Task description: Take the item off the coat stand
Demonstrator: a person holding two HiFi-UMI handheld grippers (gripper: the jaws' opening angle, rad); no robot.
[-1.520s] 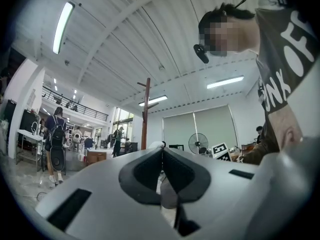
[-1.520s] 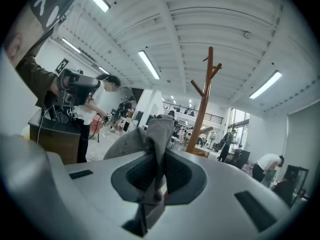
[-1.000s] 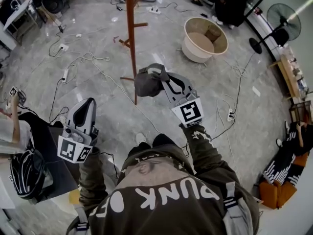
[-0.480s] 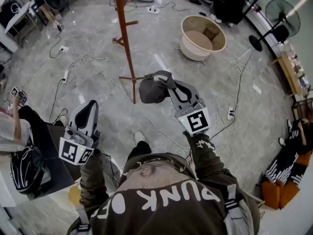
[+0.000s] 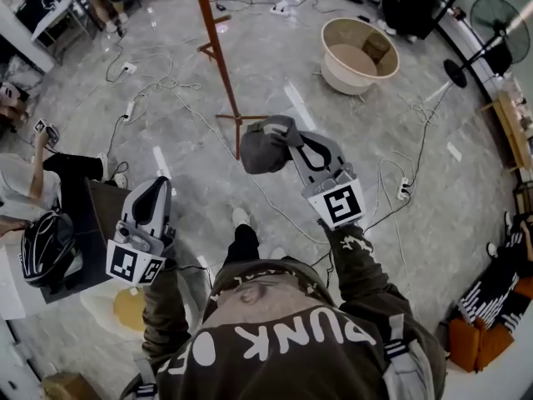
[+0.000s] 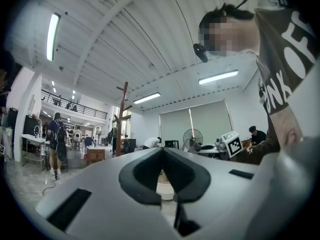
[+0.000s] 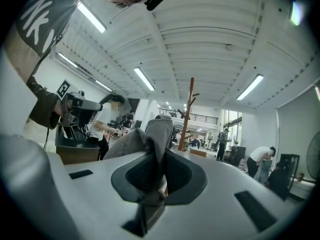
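Note:
A grey cap (image 5: 261,147) hangs in the air, pinched by my right gripper (image 5: 284,128), which is shut on its fabric. In the right gripper view the cap (image 7: 147,134) rises from between the closed jaws. The brown wooden coat stand (image 5: 218,48) stands on the floor just left of and beyond the cap, apart from it; it also shows as a distant pole, the coat stand (image 7: 188,109). My left gripper (image 5: 151,192) is held low at the left, shut with nothing in it; its jaws (image 6: 162,151) meet with the coat stand (image 6: 120,119) far off.
A round beige tub (image 5: 359,55) sits on the floor at the back right. Cables and power strips (image 5: 129,107) lie over the grey floor. A seated person (image 5: 33,186) and a black helmet (image 5: 46,248) are at the left. A floor fan (image 5: 491,44) stands far right.
My right gripper with the cap has drawn away from the coat stand, towards me and to the right. The view has shifted as the person steps back. The left gripper stays low.

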